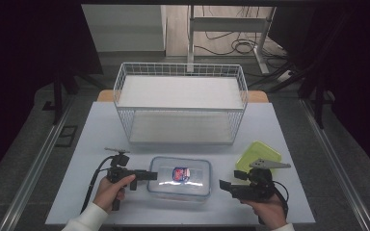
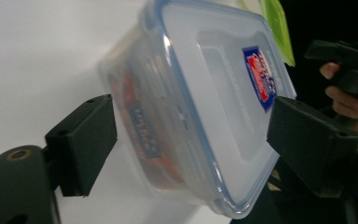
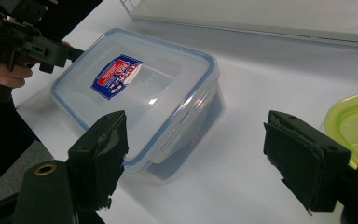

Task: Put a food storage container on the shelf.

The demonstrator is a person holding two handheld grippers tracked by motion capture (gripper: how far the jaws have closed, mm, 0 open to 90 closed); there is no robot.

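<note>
A clear lidded container [image 1: 179, 180] with a blue rim seal and a red-and-blue label sits on the white table [image 1: 101, 134] near its front edge. My left gripper [image 1: 153, 175] reaches in from the left, at the container's left end. In the left gripper view the jaws of my left gripper [image 2: 191, 137] stand open, with the container [image 2: 205, 102] between them and gaps on both sides. My right gripper [image 1: 224, 186] is open a little to the right of the container, pointing at it. In the right gripper view the container [image 3: 140, 93] lies ahead of my right gripper [image 3: 196, 158].
A white wire basket [image 1: 180, 70] with two shelves stands across the back of the table. A green lid or shallow box [image 1: 258, 155] lies at the right behind my right gripper, also seen as a green box [image 3: 354, 123]. Bare table shows left of the basket.
</note>
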